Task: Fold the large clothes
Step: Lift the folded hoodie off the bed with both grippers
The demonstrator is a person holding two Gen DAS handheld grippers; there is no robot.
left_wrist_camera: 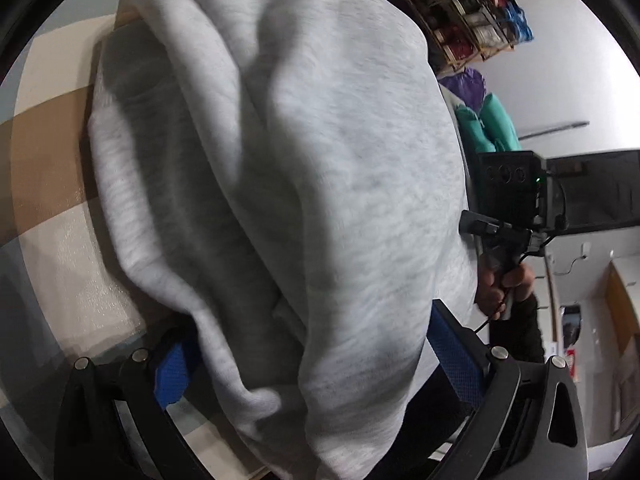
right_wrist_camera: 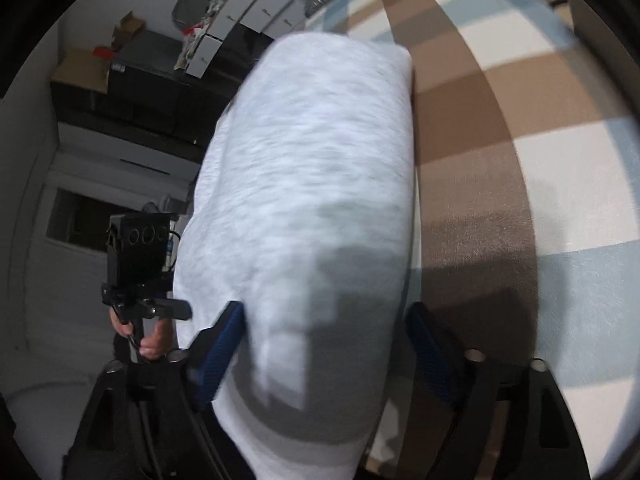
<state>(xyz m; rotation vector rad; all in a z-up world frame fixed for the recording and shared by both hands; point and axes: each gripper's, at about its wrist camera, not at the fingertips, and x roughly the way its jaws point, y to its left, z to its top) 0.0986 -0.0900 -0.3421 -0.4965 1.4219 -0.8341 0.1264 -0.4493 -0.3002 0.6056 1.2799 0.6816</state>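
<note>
I have the grey sweatshirt (left_wrist_camera: 288, 184) bundled between both grippers over the checked cloth (right_wrist_camera: 500, 128) on the counter. My right gripper (right_wrist_camera: 324, 344) stands spread: the left pad sits against the fabric, the right pad is clear of it. My left gripper (left_wrist_camera: 312, 356) straddles a thick fold; I cannot tell whether it pinches or merely brackets it.

The risk, as I judge it: with the right side loose, the bundle could slump and its folds slide apart, or drag unevenly if the left side alone pulls.

The cloth is beige, brown, white and pale blue. Behind are white boxes (right_wrist_camera: 256, 4), dark cabinets and a rack of spools (left_wrist_camera: 460, 16).
</note>
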